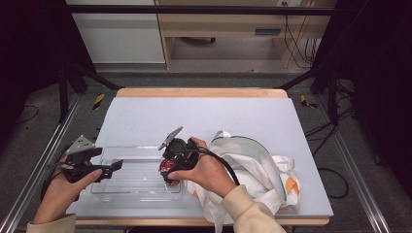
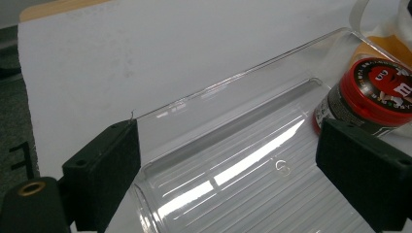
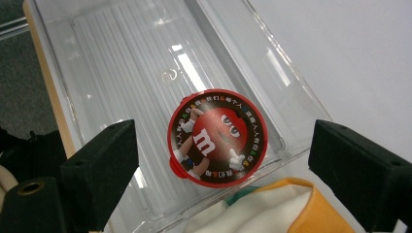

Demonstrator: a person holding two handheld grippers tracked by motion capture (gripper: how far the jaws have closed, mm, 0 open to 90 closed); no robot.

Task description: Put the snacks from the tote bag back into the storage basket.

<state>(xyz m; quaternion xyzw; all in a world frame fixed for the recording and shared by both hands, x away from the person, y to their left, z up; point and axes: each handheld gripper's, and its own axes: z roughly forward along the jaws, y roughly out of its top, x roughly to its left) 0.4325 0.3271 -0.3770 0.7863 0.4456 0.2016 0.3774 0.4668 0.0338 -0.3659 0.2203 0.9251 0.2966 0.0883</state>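
Red-lidded candy tub (image 3: 217, 137) upright in clear tray (image 3: 121, 63) — beneath right gripper (image 3: 218, 165), jaws wide, untouching

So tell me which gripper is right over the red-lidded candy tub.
The right gripper: its open jaws flank the candy tub in the clear tray. The left gripper sits at the tray's other end.

From the high view I get just a sliver of the red-lidded candy tub (image 1: 166, 167); the right gripper (image 1: 171, 180) and my hand (image 1: 206, 170) cover the rest of it. In the left gripper view that tub (image 2: 371, 94) runs off the picture's right edge, its side print too blurred to read. In the right gripper view the ring of lettering round the lid (image 3: 217, 137) is too small to make out, and beside the tub the cloth bag (image 3: 272, 208) is cut off at the bottom.
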